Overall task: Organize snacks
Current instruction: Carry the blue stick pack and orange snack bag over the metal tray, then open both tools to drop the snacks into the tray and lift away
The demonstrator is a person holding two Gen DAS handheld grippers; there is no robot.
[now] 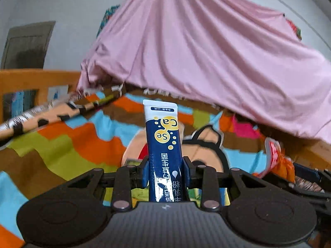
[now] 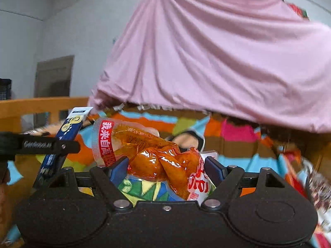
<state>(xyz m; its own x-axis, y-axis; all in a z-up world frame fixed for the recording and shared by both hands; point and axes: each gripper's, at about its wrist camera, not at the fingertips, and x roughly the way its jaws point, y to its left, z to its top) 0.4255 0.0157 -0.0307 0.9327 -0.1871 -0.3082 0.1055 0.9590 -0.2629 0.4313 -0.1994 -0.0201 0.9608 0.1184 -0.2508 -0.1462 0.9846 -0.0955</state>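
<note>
Two snacks are seen held above a bed, one in each tool.

Through the left wrist camera, the left tool [image 1: 165, 165] is seen pinching a slim blue sachet [image 1: 163, 144] between its blue pads. The sachet stands nearly upright, its white sealed end on top and its printing upside down, with yellow circles marked "Ca" and "Se". Beneath and behind it a bedspread [image 1: 62, 144] in orange, green, blue and brown patches is spread, with a cartoon figure printed on it. A pink sheet [image 1: 206, 41] is draped over the far side of the bed. At the left a long spotted packet [image 1: 51, 115] is seen blurred, and a wooden bed rail [image 1: 31, 76] runs behind it. At the right edge an orange pouch [image 1: 277, 159] with a red and white end is visible, near part of a black tool frame; how it is held cannot be told from here.

Through the right wrist camera, the right tool [image 2: 165, 169] is seen with its jaws set wide and clamped on the orange pouch [image 2: 155, 157], a clear vacuum pack of reddish-orange pieces with a red and white printed strip. The pouch lies crosswise and crumpled between the pads. At the left the blue sachet [image 2: 70, 128] is seen tilted, gripped in the left tool [image 2: 58, 144]. The pink sheet [image 2: 217, 51] and the wooden bed rail [image 2: 41, 105] are seen behind.
</note>
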